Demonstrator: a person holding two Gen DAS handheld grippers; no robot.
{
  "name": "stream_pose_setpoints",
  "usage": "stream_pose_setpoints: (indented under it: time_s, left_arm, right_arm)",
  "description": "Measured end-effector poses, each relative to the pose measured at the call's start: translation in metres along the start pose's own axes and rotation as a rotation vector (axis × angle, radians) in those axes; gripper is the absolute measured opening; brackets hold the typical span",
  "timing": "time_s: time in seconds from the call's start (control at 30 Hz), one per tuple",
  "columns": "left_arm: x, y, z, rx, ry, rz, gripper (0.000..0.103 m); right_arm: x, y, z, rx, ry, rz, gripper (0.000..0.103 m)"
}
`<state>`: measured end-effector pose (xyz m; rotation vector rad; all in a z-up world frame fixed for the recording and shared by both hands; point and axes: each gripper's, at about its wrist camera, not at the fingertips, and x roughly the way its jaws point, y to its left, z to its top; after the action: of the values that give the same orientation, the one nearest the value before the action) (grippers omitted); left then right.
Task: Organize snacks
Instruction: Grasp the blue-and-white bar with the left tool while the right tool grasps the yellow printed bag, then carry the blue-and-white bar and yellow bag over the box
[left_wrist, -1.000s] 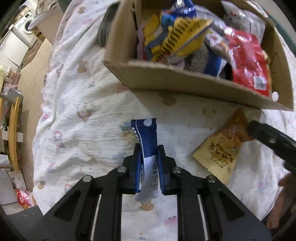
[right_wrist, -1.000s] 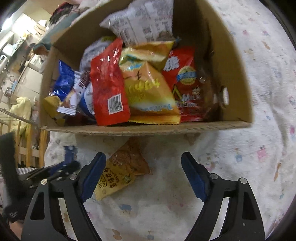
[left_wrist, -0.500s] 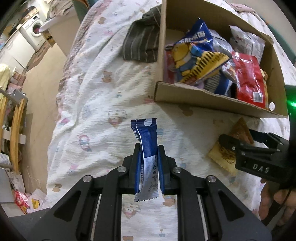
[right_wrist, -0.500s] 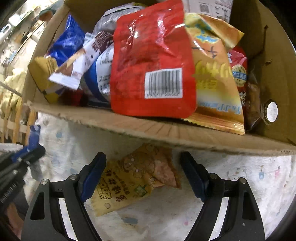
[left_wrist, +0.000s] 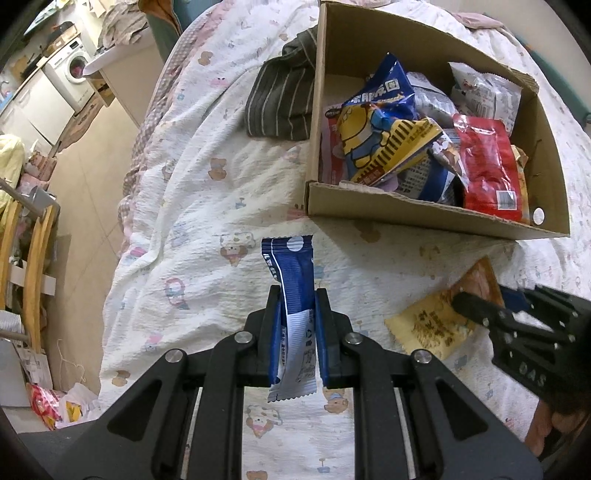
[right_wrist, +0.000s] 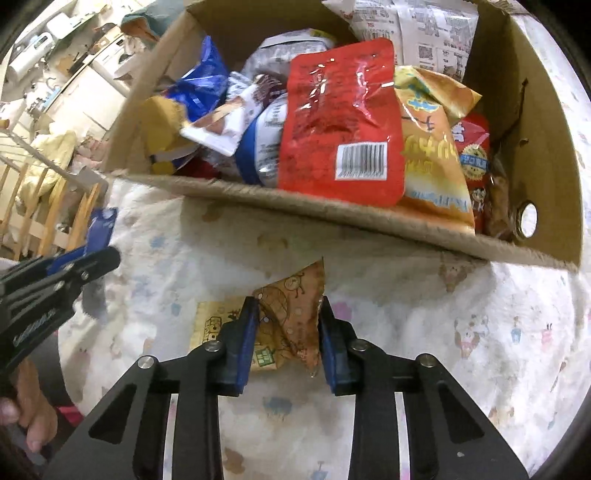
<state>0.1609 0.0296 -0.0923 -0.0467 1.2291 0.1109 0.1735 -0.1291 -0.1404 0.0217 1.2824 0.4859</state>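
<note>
Crinkled cartoon-print bedsheet (left_wrist: 207, 206), cardboard box (left_wrist: 406, 216) crammed with glossy snack bags. Left gripper (left_wrist: 297, 317) jaws clamped narrow on blue-white stick packet (left_wrist: 291, 280), lifted off bed. Right gripper (right_wrist: 284, 325) jaws closing around orange pouch (right_wrist: 291, 314) lying before box; pouch partly hidden.

The left gripper (left_wrist: 297, 306) points steeply down, its jaws clamped flat on a blue and white snack sachet (left_wrist: 291, 291) that stands up toward 12 o'clock between the pads. The right gripper (right_wrist: 286, 325) also tilts steeply down; its jaws are closing, with an orange snack packet (right_wrist: 288, 314) between the blue pads. In the left wrist view the right gripper sits at 4 o'clock, fingers of the person's hand (left_wrist: 554, 432) curled beneath its body.
</note>
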Motion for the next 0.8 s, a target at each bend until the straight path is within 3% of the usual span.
stream_pose_setpoints:
  time_s: [0.07, 0.1, 0.4, 0.8]
  left_arm:
    - [-0.003, 0.000, 0.000, -0.006, -0.003, -0.005, 0.013]
    - [-0.005, -0.001, 0.000, -0.005, -0.007, -0.006, 0.013]
    - [-0.040, -0.020, -0.010, 0.075, -0.122, -0.019, 0.013]
    - [-0.075, -0.023, 0.005, 0.042, -0.171, -0.099, 0.013]
  right_arm:
    - [-0.007, 0.002, -0.007, -0.009, -0.012, 0.001, 0.024]
    - [-0.011, 0.003, -0.010, -0.011, -0.019, 0.005, 0.017]
    - [-0.054, 0.013, -0.027, -0.005, -0.111, 0.067, 0.017]
    - [-0.136, -0.034, -0.011, 0.089, -0.328, 0.152, 0.017]
